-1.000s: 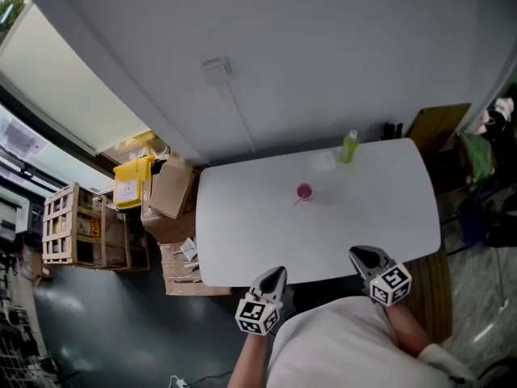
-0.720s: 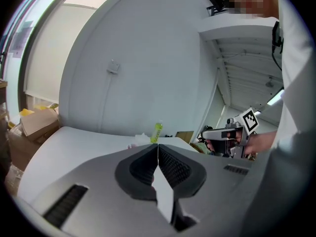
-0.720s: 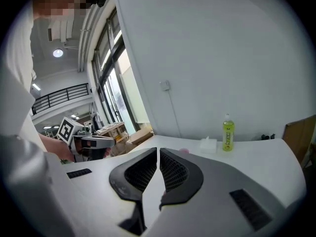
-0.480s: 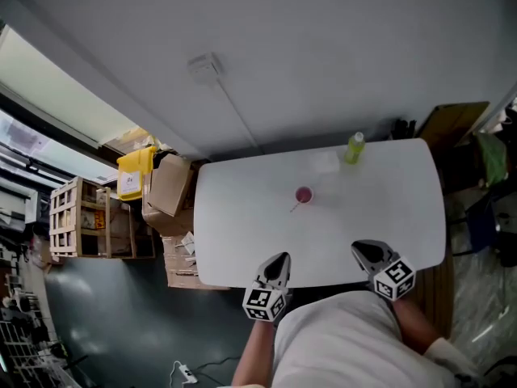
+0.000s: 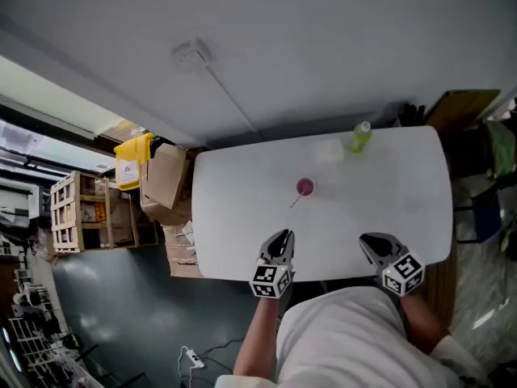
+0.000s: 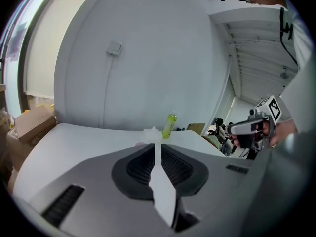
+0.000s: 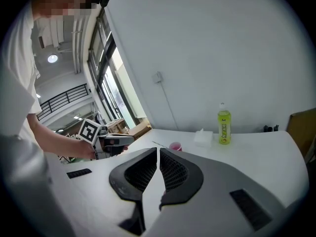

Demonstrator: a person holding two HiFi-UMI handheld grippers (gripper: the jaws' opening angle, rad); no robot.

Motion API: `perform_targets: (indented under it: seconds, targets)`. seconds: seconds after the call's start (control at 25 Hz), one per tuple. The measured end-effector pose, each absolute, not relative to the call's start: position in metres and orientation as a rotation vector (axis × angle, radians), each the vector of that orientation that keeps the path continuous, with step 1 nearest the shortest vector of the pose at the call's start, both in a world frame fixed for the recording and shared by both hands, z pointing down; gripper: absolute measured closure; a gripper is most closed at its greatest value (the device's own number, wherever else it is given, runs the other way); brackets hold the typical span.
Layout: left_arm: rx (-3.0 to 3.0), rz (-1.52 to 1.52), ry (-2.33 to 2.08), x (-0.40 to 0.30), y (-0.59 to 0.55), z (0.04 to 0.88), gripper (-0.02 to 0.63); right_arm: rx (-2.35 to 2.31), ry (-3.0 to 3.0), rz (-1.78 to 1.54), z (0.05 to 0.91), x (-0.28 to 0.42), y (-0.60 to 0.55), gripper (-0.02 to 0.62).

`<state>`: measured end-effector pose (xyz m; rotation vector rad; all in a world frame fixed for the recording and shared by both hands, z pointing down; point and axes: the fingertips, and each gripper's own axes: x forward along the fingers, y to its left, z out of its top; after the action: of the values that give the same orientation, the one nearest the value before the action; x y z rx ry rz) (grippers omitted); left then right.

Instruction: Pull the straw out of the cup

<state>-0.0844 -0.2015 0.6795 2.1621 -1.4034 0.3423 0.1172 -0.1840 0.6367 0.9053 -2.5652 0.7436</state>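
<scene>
A white table [image 5: 242, 233] stands against a pale wall, with dark floor to its left. Far left on that floor is a slatted wooden crate [image 5: 77, 214]; what it holds is too small to tell. Just beside it stand a yellow container [image 5: 132, 170] and a stack of cardboard boxes [image 5: 166, 186], hard against the table's left edge.

Over the near edge of the table, the left gripper [image 5: 280, 237] points across the surface. Its jaws have just been opening and now stand a narrow gap apart, with nothing between them.

Near the middle of the table sits the small pink cup [image 5: 304, 187]. The straw [image 5: 295, 202] is still in it, leaning out over the rim toward the near left. Well apart from both grippers, it is untouched. Behind it, by the wall, lies a white boxy packet [image 5: 329, 150], and just to its right stands a capped bottle [image 5: 359, 137] of yellow-green liquid.

Right of that, also at the near edge, the right gripper [image 5: 373, 243] appears to have its jaws together, empty.
</scene>
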Motion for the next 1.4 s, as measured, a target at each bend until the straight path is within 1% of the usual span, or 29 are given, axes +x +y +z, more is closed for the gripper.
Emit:
perform_targets:
  seconds: [0.32, 0.76, 1.2, 1.4]
  targets:
    - [2.133, 0.370, -1.379, -0.092, -0.229, 0.716, 0.547, 0.976, -2.515, 0.770, 0.643, 0.115, -0.194, 0.552]
    - [2.122, 0.448, -1.280, -0.087, -0.259, 0.759, 0.486, 1.075, -2.444, 0.794, 0.643, 0.102, -0.200, 0.552]
    - [2.190, 0.514, -1.264, -0.076, -0.283, 0.773, 0.492, 1.109, -2.381, 0.826, 0.656, 0.095, -0.193, 0.552]
    - [2.203, 0.513, -1.270, -0.074, -0.284, 0.770, 0.536, 1.145, -2.370, 0.829, 0.657, 0.093, -0.192, 0.552]
